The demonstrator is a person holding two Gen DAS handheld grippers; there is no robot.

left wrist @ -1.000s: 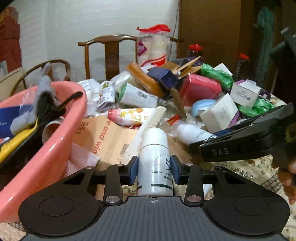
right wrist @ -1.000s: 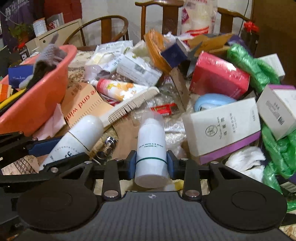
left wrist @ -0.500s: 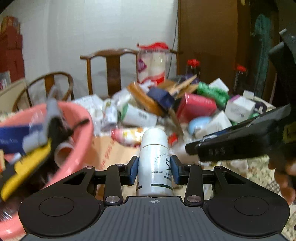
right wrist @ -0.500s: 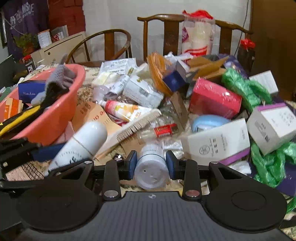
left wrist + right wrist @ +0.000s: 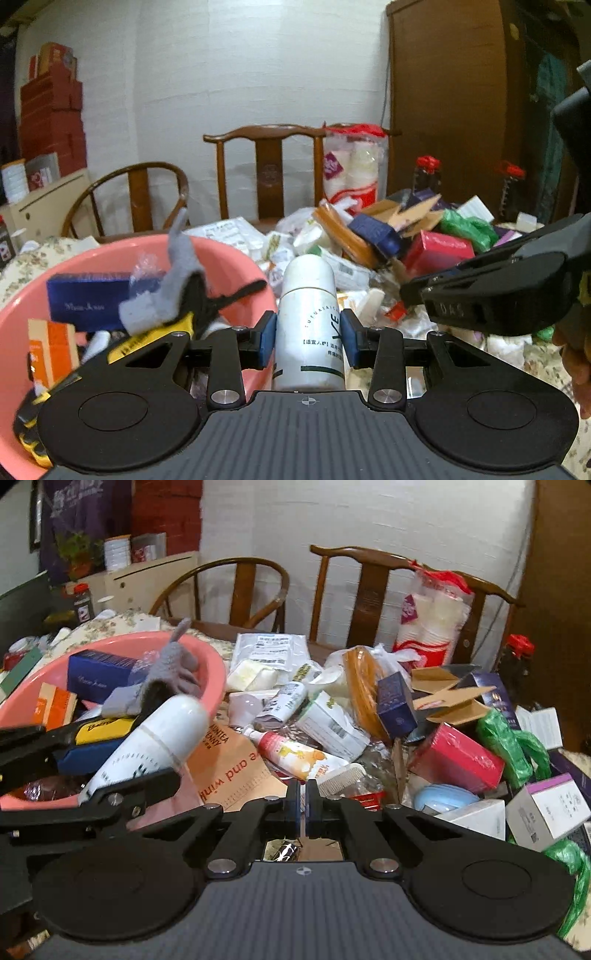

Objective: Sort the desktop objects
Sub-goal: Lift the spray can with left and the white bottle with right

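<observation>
1. White bottle [image 5: 309,325]: upright between the blue pads [image 5: 266,341] of the left gripper [image 5: 308,341], cap end pointing away from the camera. Jaws part open, pressed on the bottle's sides; bottle held clear of the surface.
2. From the right wrist view the same bottle [image 5: 155,744] leans up and to the right, gripped low on its body, just left of the right gripper's jaws.
3. Right gripper [image 5: 302,806]: jaws closed to a thin slit, nothing between them.
4. Pink basin [image 5: 229,254]: left of and behind the left jaws. Inside: blue box [image 5: 86,301], orange box [image 5: 51,349], grey glove [image 5: 166,295], yellow item [image 5: 147,339] partly hidden by the gripper body.
5. Beyond the right jaws, on the cluttered surface [image 5: 122,622]: comb [image 5: 341,779] just past the tips; orange-printed tube [image 5: 295,755] behind it; brown card [image 5: 236,771] with lettering to the left.
6. Right of the right jaws: red box [image 5: 456,758], light blue oval case [image 5: 445,799], white box with purple edge [image 5: 550,808], green plastic bags [image 5: 509,742].
7. Far side of the pile: pack of paper cups [image 5: 432,622] against a wooden chair [image 5: 373,587]; a second rounded chair [image 5: 243,587] to its left.
8. Left wrist view, right edge: the right gripper's body [image 5: 498,295] with a hand [image 5: 576,354] behind it.
</observation>
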